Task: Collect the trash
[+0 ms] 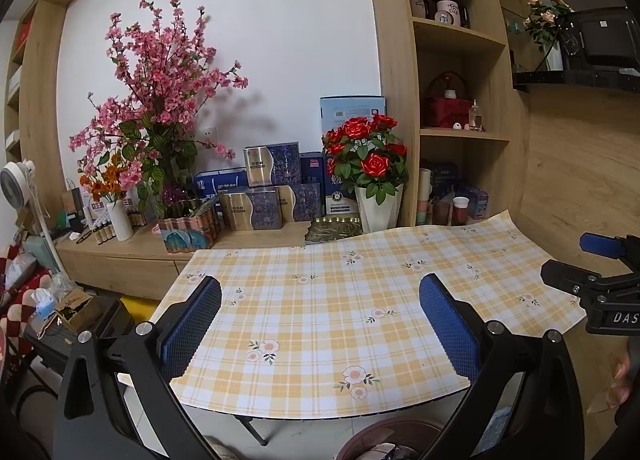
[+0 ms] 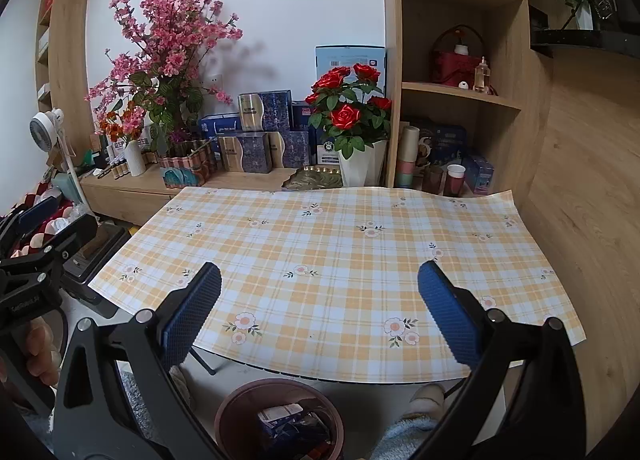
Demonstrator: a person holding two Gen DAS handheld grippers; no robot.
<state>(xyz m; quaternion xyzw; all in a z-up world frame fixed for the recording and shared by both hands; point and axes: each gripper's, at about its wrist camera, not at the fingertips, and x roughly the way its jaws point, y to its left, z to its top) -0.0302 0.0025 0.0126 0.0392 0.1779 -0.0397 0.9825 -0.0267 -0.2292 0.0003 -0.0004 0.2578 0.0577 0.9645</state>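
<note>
Left wrist view: left gripper (image 1: 320,324) spread wide, holding nothing, above the near edge of the checked tablecloth (image 1: 344,300); right wrist view: right gripper (image 2: 320,320) equally wide and unloaded, brown trash bin (image 2: 280,416) with wrappers on the floor below the edge.

A table covered with a yellow and white checked cloth (image 2: 340,260) printed with small flowers fills the middle. In front, the right gripper (image 2: 320,320) has its two blue-padded fingers spread wide apart above the cloth's near edge, holding nothing. Below the table's near edge stands a round brown bin (image 2: 228,408) containing wrappers. The left gripper (image 2: 36,244) shows at the left edge.
</note>
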